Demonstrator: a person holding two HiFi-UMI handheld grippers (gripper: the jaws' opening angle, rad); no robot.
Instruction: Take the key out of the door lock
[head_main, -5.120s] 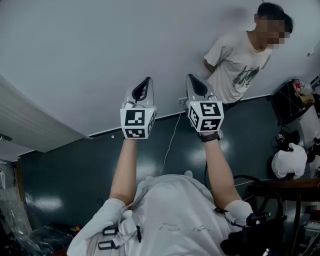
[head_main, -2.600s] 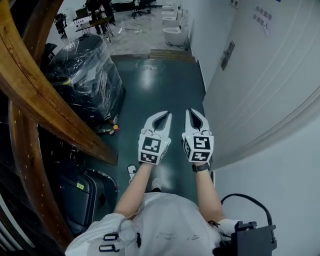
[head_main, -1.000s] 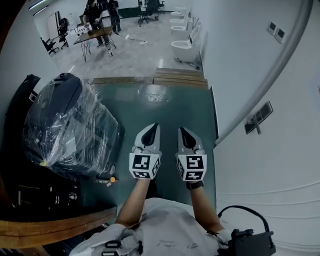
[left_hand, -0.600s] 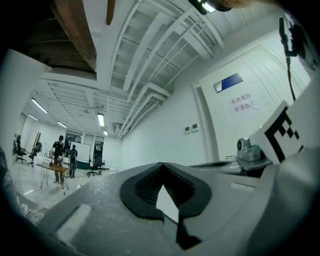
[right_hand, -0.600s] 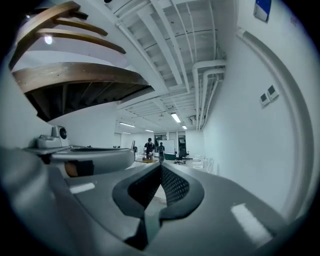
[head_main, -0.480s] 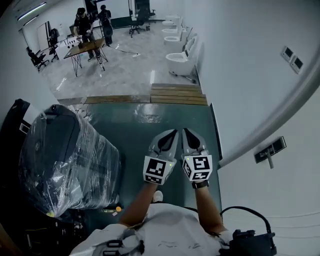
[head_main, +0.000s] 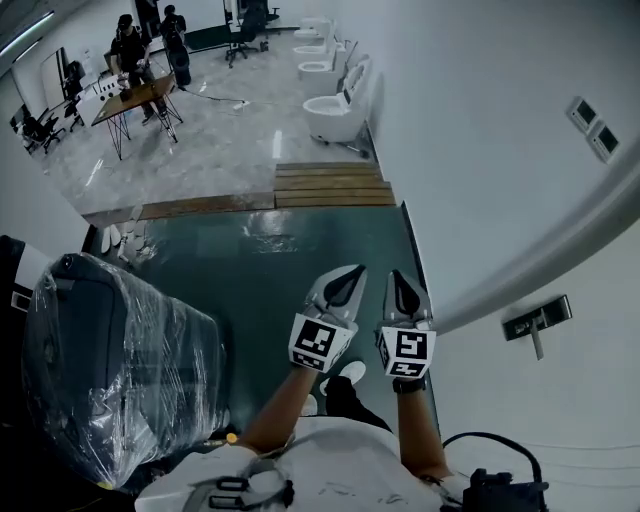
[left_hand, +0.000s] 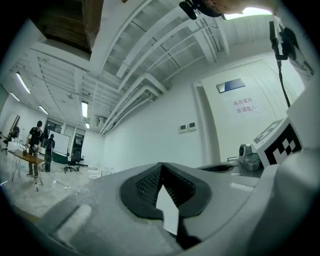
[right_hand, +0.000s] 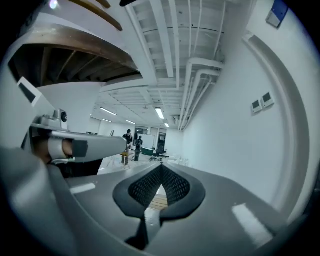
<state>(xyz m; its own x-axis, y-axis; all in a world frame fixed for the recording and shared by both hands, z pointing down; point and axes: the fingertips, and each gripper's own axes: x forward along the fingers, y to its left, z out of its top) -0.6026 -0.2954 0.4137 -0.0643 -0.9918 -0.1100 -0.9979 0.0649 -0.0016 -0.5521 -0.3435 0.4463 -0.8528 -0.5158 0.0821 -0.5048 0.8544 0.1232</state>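
We see a dark bulky object wrapped in clear plastic (head_main: 110, 370) at eight o'clock, standing on the dark green floor (head_main: 290, 260). At twelve o'clock a low wooden step (head_main: 335, 185) borders that floor, and beyond it a row of white toilets (head_main: 335, 112) runs along the white wall (head_main: 480, 120). At eleven o'clock two people (head_main: 130, 45) stand beside a surface on thin legs (head_main: 135, 98). Two small wall panels (head_main: 592, 127) sit at two o'clock.

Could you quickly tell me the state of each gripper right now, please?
The left gripper is closed and empty.
The right gripper is closed and empty.
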